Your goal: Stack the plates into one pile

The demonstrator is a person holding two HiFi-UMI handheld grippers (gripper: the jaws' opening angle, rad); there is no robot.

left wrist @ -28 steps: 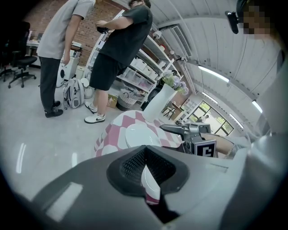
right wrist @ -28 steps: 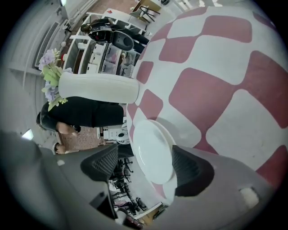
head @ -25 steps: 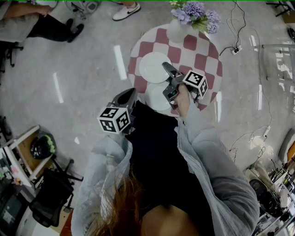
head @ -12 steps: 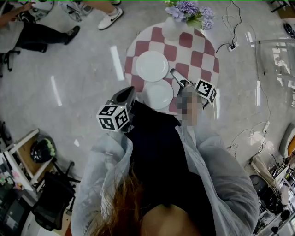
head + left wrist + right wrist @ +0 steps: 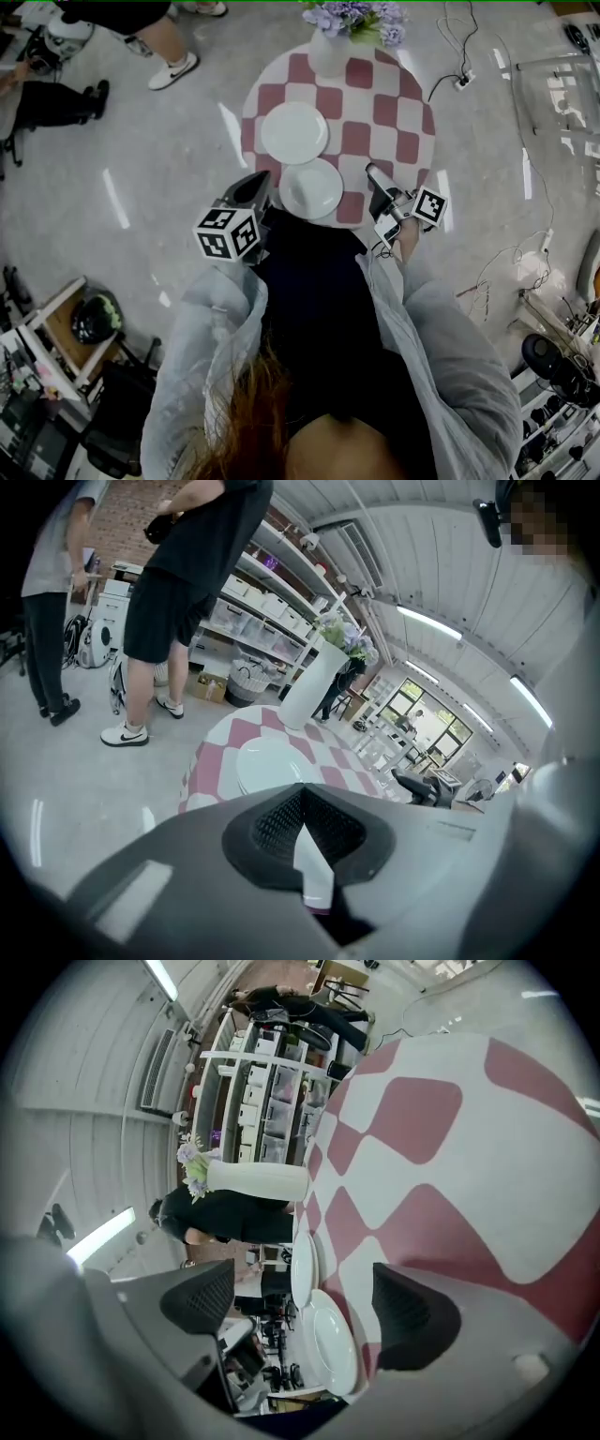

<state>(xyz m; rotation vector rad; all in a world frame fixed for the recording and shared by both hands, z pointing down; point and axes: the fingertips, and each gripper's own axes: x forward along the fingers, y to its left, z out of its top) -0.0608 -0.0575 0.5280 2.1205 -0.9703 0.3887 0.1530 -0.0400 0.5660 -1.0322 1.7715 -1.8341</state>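
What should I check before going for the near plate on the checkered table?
1. Pile made: not ok; near plate and far plate lie side by side.
2. Right gripper free: ok; jaws apart, just been closing a little, nothing between them.
3. Left gripper ready to grasp: not ok; jaws together.
4. Vase clear of the plates: ok; it stands at the table's far edge.
5. Plate rims touching: cannot tell.
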